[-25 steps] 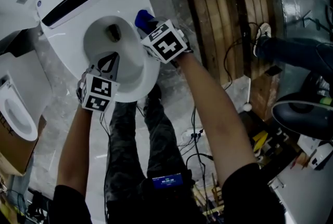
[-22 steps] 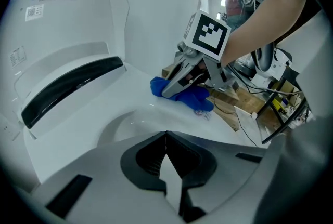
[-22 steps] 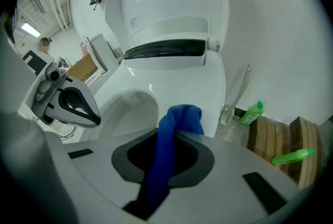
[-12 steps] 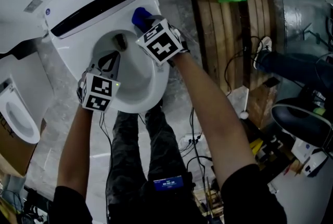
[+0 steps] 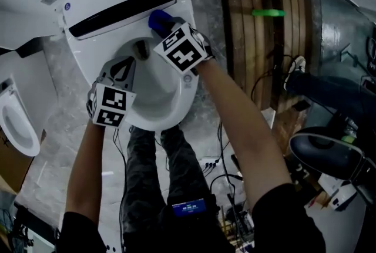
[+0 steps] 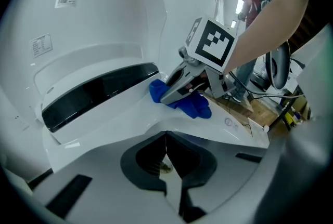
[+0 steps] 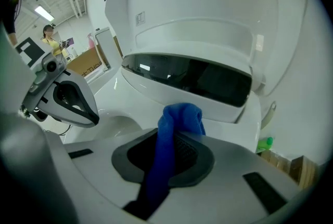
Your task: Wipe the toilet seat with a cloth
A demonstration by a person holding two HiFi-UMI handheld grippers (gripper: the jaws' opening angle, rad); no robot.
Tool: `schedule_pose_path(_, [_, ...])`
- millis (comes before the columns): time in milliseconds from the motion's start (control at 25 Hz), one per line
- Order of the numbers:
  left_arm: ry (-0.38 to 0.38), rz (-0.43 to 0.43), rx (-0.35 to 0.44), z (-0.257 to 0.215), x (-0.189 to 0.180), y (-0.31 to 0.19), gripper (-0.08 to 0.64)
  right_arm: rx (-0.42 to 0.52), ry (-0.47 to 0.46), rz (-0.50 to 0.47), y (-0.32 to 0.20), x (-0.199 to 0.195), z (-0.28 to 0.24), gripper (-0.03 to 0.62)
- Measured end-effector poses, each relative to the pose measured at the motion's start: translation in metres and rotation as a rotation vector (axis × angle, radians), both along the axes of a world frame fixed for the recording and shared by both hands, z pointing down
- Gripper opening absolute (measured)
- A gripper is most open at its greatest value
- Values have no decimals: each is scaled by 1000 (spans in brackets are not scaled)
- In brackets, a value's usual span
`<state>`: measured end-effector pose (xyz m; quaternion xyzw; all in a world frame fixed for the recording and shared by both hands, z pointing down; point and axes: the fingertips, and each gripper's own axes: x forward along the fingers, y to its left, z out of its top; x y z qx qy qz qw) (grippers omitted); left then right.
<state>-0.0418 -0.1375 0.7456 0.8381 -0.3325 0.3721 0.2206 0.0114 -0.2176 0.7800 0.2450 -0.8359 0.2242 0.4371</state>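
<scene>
The white toilet seat (image 5: 185,86) lies down, with the lid raised behind it. A blue cloth (image 5: 157,19) rests on the seat's back right corner, next to the dark strip under the lid. My right gripper (image 5: 163,25) is shut on the cloth (image 7: 179,119), which bunches out past its jaws. The left gripper view shows the same cloth (image 6: 190,106) pressed on the seat (image 6: 130,114). My left gripper (image 5: 123,64) hovers over the seat's left rim, shut with nothing between its jaws (image 6: 166,140).
Wooden planks (image 5: 258,40) with green clips (image 5: 267,12) stand right of the toilet. Cables (image 5: 223,161) lie on the floor by the person's legs (image 5: 147,175). Another white fixture (image 5: 14,122) sits at the left. A dark round chair (image 5: 323,149) is at the right.
The right gripper has slid the cloth back along the seat's right side to the corner by the lid. The left gripper has shifted back along the left rim.
</scene>
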Motion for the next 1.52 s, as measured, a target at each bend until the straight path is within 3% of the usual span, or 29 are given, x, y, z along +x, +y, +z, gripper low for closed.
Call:
schedule_pose_path(360, [1, -85, -12, 4, -37, 15, 12, 29, 2, -96, 8, -49, 4, 52])
schedule_pose_path(720, [-9, -136, -11, 1, -67, 33, 12, 32, -3, -123, 24, -85, 9, 52])
schedule_pose_path(1040, [-28, -139, -7, -7, -72, 55, 12, -45, -16, -11, 31, -88, 3, 51])
schedule_pose_path(1520, [-67, -175, 29, -39, -61, 100, 12, 0, -100, 10, 79, -64, -52, 52])
